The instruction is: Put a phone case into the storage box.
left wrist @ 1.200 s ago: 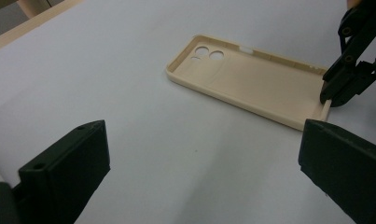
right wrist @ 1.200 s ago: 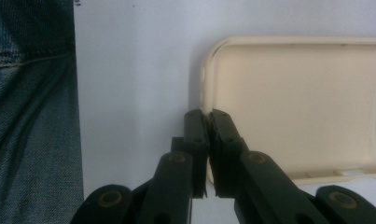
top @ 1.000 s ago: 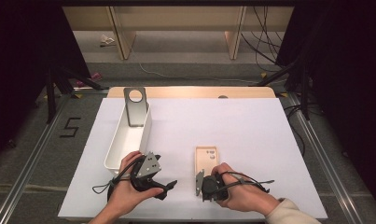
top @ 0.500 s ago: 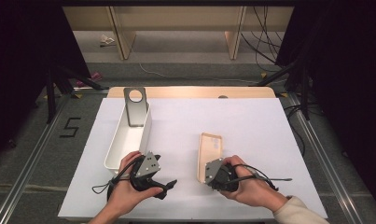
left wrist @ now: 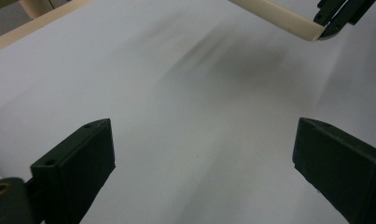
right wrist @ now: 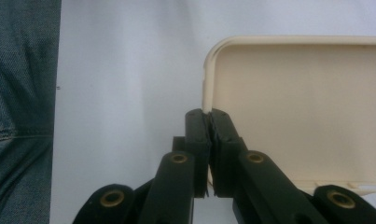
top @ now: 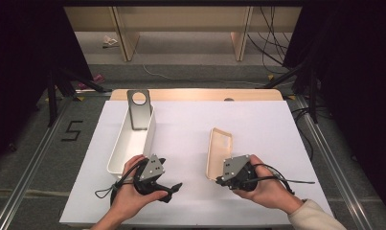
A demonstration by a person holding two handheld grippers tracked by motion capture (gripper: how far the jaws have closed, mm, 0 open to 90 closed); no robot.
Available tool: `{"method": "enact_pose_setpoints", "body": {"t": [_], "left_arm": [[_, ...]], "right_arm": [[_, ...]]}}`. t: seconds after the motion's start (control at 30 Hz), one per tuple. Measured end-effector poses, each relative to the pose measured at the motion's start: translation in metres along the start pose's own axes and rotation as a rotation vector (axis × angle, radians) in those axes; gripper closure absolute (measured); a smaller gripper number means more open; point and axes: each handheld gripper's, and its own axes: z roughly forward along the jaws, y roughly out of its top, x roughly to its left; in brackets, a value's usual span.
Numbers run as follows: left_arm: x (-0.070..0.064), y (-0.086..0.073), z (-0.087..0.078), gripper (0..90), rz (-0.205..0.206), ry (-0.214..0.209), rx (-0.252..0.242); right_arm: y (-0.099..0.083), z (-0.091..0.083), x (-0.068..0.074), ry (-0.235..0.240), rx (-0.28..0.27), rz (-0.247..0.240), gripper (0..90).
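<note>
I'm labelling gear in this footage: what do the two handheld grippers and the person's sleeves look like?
Both the left gripper and the right gripper are black, each topped with a grey three-cornered plate and trailing a black cable. Their flat black jaws have brass-coloured pivot rivets. A cream sleeve covers the right forearm.

On the table [top: 272,124]: one cream lid [top: 218,152] at about five o'clock, one white bin [top: 128,143] at nine, and one grey bracket [top: 139,109] at eleven, seemingly standing in the bin. Two grippers: left [top: 174,189], right [top: 218,181].
</note>
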Motion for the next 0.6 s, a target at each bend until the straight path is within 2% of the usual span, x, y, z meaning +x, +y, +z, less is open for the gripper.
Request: {"method": "enact_pose_setpoints", "body": {"t": [0.2,0.37,0.43,0.5,0.6], "left_arm": [[0.003,0.015,0.003,9.7,-0.045,0.000,-0.004],[0.008,0.037,0.007,11.8,-0.065,-0.010,0.002],[0.011,0.046,0.010,12.4,-0.074,-0.002,-0.007],[0.013,0.055,0.013,14.3,-0.092,0.006,-0.009],[0.018,0.069,0.020,15.2,-0.122,-0.012,-0.010]], "right_arm": [[0.001,0.000,0.002,-0.001,-0.027,-0.009,87.9],[0.003,0.002,0.005,0.002,-0.033,-0.016,87.9],[0.004,0.003,0.006,0.006,-0.036,-0.024,87.9],[0.005,0.003,0.008,0.006,-0.036,-0.029,87.9],[0.006,0.004,0.010,0.009,-0.036,-0.035,87.9]]}}
